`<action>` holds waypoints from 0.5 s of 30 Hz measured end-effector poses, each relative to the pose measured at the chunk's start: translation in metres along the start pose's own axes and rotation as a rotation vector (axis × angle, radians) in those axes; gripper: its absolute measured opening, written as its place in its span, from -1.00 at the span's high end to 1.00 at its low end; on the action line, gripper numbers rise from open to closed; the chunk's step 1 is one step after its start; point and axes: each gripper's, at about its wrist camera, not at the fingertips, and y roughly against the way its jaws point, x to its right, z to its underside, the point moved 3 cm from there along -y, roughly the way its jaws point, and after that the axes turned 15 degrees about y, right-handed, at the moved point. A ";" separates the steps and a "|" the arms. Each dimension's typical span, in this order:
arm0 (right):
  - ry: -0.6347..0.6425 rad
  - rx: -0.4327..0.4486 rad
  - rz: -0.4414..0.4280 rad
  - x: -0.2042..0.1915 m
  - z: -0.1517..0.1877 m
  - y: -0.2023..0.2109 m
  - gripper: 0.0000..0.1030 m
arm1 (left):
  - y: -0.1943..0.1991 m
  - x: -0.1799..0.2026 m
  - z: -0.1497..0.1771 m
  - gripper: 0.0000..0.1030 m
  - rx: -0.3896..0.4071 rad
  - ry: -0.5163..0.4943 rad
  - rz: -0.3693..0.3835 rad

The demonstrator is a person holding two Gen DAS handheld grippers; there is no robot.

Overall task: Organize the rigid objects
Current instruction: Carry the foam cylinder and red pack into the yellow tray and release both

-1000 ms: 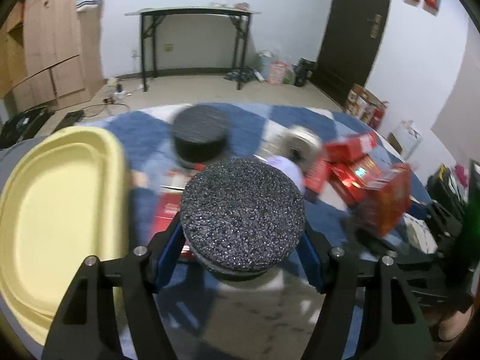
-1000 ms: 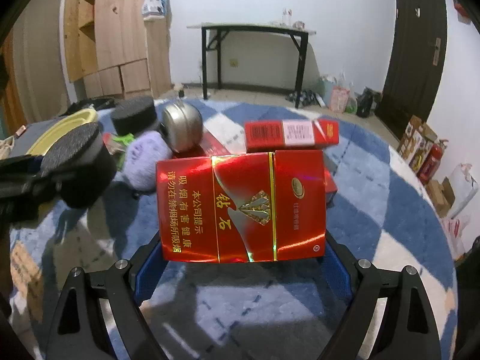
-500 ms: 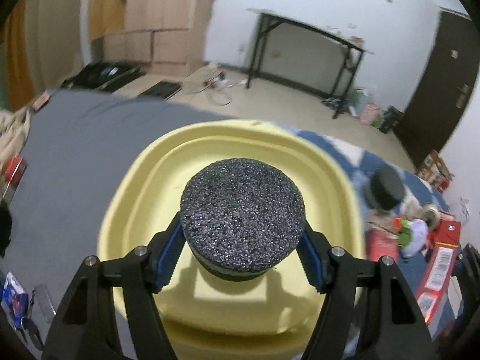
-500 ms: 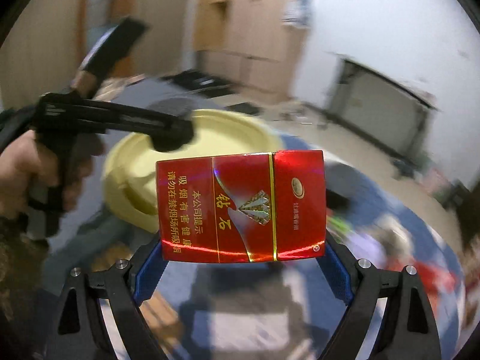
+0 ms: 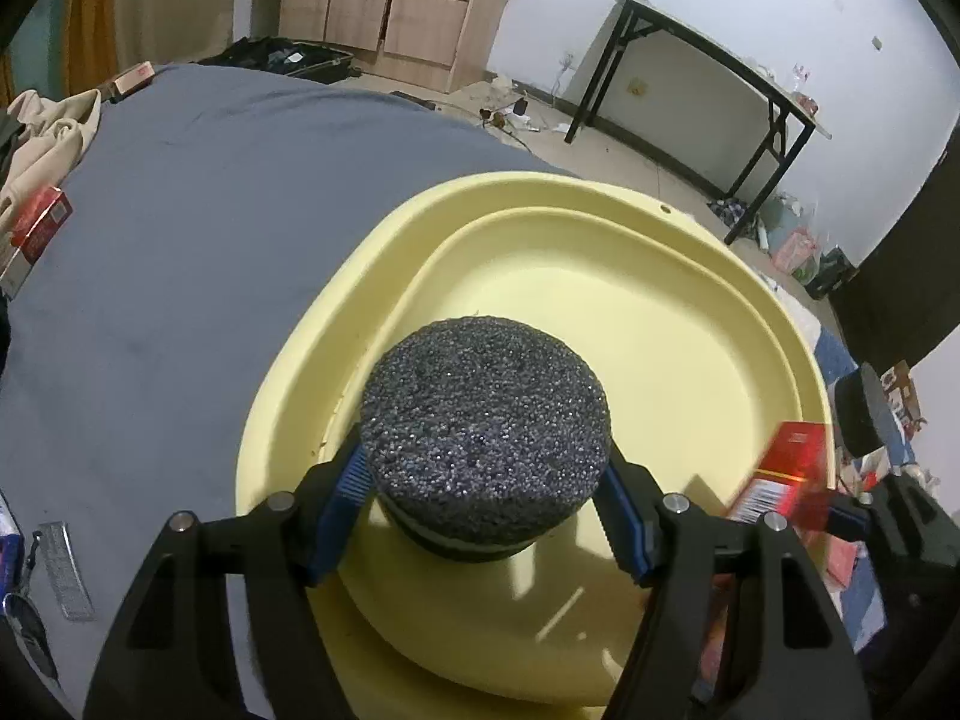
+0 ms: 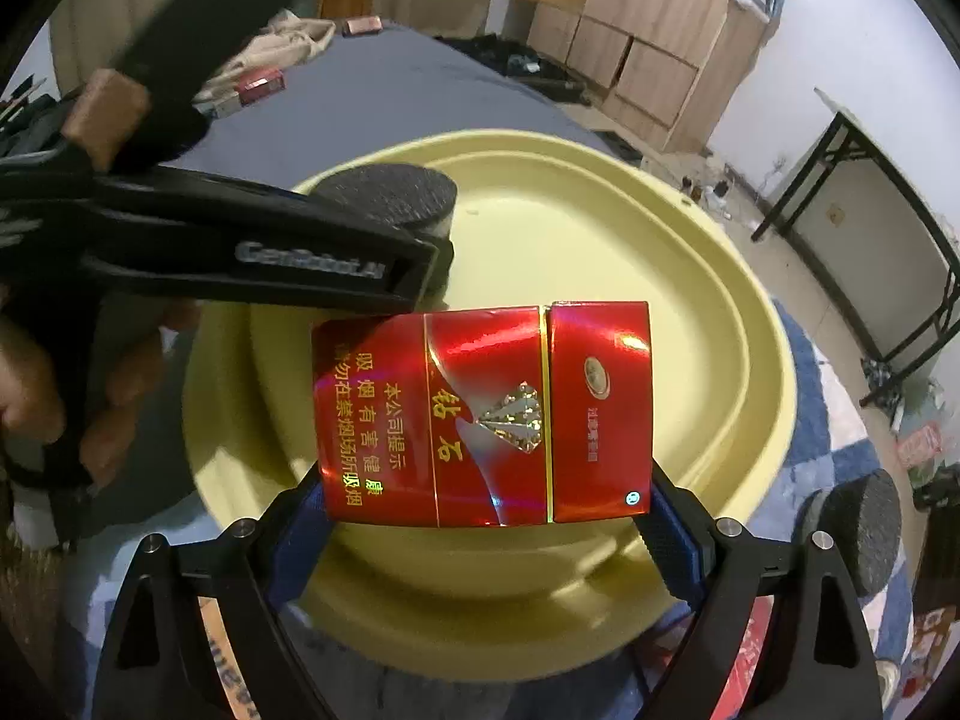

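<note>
My left gripper (image 5: pixel 486 516) is shut on a black round foam block (image 5: pixel 485 420) and holds it just above the near left part of a yellow tray (image 5: pixel 690 324). My right gripper (image 6: pixel 483 510) is shut on a red cigarette box (image 6: pixel 483 414) and holds it over the same yellow tray (image 6: pixel 600 240). The left gripper with its foam block (image 6: pixel 390 198) shows in the right wrist view at the tray's left side. The red box (image 5: pixel 786 474) shows at the right in the left wrist view.
The tray lies on a grey cloth (image 5: pixel 180 240). A second black foam block (image 6: pixel 864 522) stands on the blue checked rug (image 6: pixel 822 372) to the tray's right. Red boxes (image 5: pixel 36 228) lie at far left. A black-legged table (image 5: pixel 708 66) and wooden cabinets (image 5: pixel 390 6) stand behind.
Both grippers swung left from the rug's pile of objects to over the yellow tray, each keeping its load. The left gripper has dropped lower toward the tray.
</note>
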 end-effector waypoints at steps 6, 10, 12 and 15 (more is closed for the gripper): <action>-0.010 -0.090 -0.033 0.018 -0.023 -0.031 -0.76 | -0.004 0.004 -0.002 -0.36 0.008 0.007 -0.010; -0.024 -0.093 -0.046 0.023 -0.036 -0.039 -0.78 | -0.006 0.004 -0.006 -0.37 0.007 0.023 -0.005; -0.031 -0.089 -0.040 0.026 -0.041 -0.039 -0.79 | -0.006 0.004 -0.006 -0.38 0.005 0.027 -0.009; -0.053 -0.067 -0.039 0.026 -0.042 -0.034 -0.90 | 0.001 0.007 -0.009 -0.44 0.019 0.025 -0.012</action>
